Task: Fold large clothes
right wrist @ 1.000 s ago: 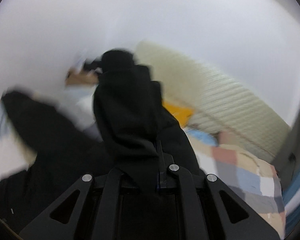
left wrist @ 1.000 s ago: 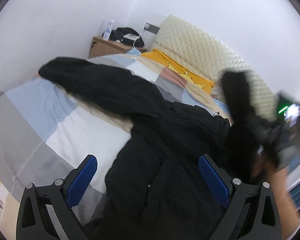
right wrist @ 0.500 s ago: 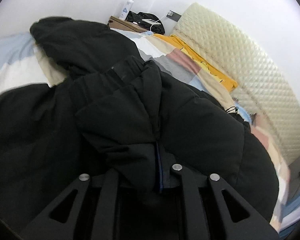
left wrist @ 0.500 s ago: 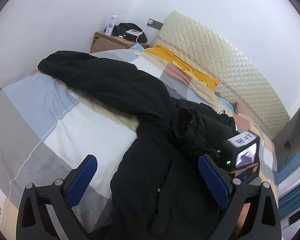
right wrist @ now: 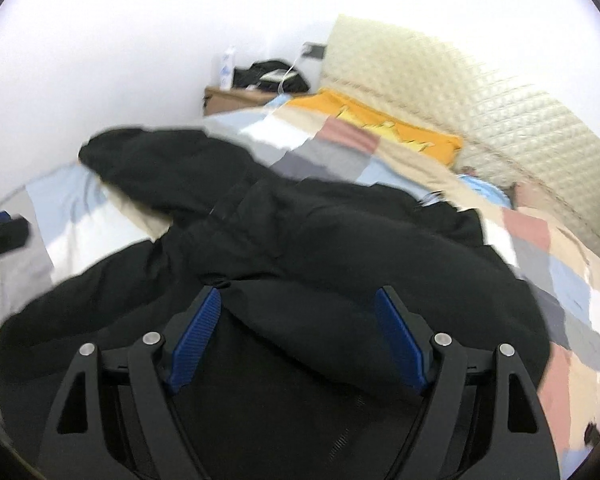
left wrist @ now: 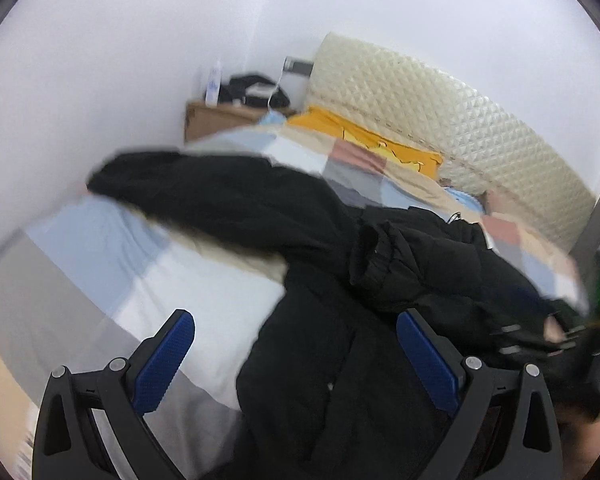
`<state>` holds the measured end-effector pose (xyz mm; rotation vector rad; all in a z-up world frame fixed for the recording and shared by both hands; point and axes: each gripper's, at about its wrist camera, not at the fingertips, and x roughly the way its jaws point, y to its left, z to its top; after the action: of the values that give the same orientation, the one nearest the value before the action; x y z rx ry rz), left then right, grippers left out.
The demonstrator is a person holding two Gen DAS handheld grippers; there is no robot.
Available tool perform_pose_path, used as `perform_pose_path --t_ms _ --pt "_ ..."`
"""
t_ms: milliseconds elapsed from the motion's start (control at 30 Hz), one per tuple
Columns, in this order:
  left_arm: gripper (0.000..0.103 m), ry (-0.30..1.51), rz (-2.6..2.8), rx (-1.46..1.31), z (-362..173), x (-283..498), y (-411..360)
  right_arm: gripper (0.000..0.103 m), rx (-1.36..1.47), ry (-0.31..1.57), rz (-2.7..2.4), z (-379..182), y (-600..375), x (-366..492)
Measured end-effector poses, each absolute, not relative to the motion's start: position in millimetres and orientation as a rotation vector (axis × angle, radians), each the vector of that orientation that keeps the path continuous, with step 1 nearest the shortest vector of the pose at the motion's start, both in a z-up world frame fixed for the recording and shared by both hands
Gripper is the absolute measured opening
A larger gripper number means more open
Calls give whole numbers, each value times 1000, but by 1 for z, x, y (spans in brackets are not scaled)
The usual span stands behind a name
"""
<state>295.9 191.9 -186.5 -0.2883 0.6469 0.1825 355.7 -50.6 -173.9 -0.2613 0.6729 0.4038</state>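
Released since half a second ago: right gripper (right wrist: 298,316) now gaping, empty, above black coat (right wrist: 300,240). Left gripper (left wrist: 296,344) wide, empty; sleeve (left wrist: 220,196) toward ten o'clock.

The left gripper (left wrist: 296,354) had its blue-padded fingers (left wrist: 165,358) spread wide with nothing between them. The right gripper (right wrist: 298,334) likewise stood parted and held nothing. In the left wrist view, the right gripper appeared blurred at three o'clock, too smeared to read.
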Motion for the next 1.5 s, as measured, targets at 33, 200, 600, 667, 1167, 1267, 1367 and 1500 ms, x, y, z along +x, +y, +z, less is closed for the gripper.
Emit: perform_pose_path --t_ms 33,200,600,667,1167,1267,1367,1500 --pt "102 641 176 -269 -184 295 188 79 -250 664 390 -167 -58 353" --pt "102 631 125 -225 -175 290 169 79 -150 611 312 -128 -104 322" --pt "102 585 53 -160 -166 272 130 80 7 539 172 -104 -196 251" --pt "102 596 42 -172 -166 271 128 80 34 538 156 -107 -211 241" --pt "102 580 -24 -143 -164 264 99 80 90 535 109 -115 -252 172" --pt "102 584 -33 -119 -166 264 91 80 60 536 122 -116 -251 160" --pt "102 590 -57 -108 -167 263 83 80 83 545 156 -118 -257 144" --pt "102 587 -98 -96 -167 259 72 80 103 554 135 -123 -266 123"
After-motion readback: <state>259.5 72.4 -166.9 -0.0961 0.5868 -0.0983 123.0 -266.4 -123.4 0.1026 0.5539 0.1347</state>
